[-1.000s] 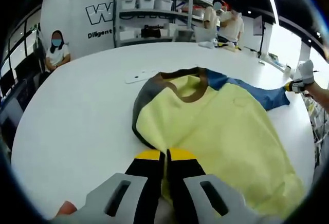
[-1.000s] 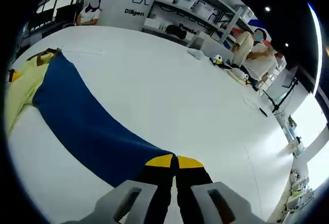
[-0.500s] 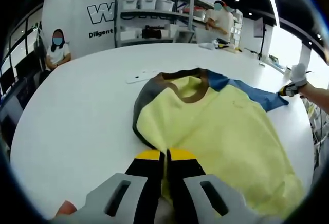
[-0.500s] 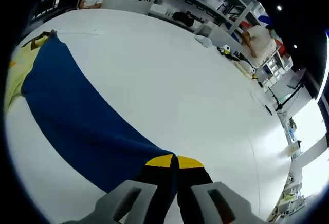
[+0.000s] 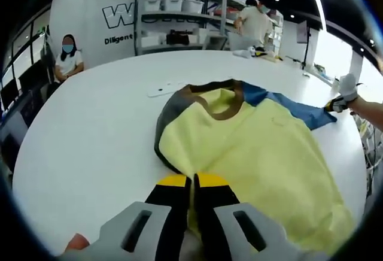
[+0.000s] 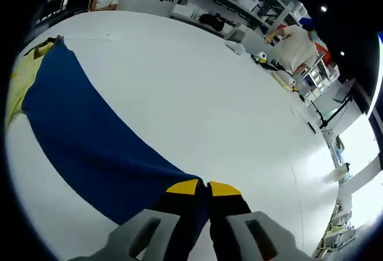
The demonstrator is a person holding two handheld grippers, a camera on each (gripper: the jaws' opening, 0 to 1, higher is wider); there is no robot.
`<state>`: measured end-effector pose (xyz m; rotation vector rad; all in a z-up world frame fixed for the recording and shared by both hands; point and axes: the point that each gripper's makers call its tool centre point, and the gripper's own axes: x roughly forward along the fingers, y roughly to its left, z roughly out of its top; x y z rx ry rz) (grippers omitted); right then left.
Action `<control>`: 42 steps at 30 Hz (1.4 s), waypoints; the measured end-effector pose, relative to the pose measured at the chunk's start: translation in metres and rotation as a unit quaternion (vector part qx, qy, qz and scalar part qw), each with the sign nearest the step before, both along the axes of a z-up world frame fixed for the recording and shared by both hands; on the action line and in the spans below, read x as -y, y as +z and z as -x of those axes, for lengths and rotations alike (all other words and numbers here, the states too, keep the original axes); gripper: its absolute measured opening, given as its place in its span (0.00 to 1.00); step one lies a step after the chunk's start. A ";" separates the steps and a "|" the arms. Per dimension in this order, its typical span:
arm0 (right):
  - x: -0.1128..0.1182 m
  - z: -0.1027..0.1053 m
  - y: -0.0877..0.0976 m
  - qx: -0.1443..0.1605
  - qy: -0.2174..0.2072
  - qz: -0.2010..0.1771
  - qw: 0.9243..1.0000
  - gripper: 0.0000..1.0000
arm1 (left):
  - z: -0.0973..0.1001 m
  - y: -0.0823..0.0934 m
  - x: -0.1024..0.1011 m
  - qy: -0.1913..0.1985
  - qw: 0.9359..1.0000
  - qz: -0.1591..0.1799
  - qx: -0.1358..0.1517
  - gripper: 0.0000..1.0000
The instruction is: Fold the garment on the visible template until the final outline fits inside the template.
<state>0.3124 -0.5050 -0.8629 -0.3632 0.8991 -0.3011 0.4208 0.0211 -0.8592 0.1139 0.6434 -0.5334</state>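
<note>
A yellow garment [image 5: 251, 153] with a brown collar, a grey sleeve and a blue sleeve [image 5: 293, 108] lies on the white table [image 5: 90, 135]. My left gripper [image 5: 192, 183] is shut on the yellow fabric at its near edge. In the right gripper view the blue sleeve [image 6: 90, 141] stretches across the table from the yellow body [image 6: 18, 93] to my right gripper [image 6: 203, 188], which is shut on the sleeve's end. In the left gripper view the right gripper [image 5: 336, 102] shows at the far right, held by a gloved hand.
A white strip [image 5: 163, 88] lies on the table beyond the collar. A masked person [image 5: 67, 57] sits at the left by the wall. Shelves with bins [image 5: 173, 15] stand behind, and a person [image 5: 254, 24] stands at them. Small items [image 6: 263, 63] lie at the far table edge.
The right gripper has pulled the blue sleeve slightly, and its view has shifted a little. The person at the shelves has turned away. The left gripper holds still.
</note>
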 end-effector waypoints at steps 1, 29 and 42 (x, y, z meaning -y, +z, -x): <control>0.001 0.001 0.001 0.001 -0.004 0.004 1.000 0.07 | 0.000 0.000 0.000 0.000 1.000 0.000 0.000 0.01; 0.039 0.016 0.024 0.051 -0.062 0.026 0.996 0.14 | 0.001 0.000 -0.003 0.007 1.000 0.004 -0.005 0.09; 0.011 -0.001 0.099 0.191 -0.048 0.010 0.980 0.23 | 0.000 0.000 -0.001 0.014 1.000 0.006 -0.005 0.20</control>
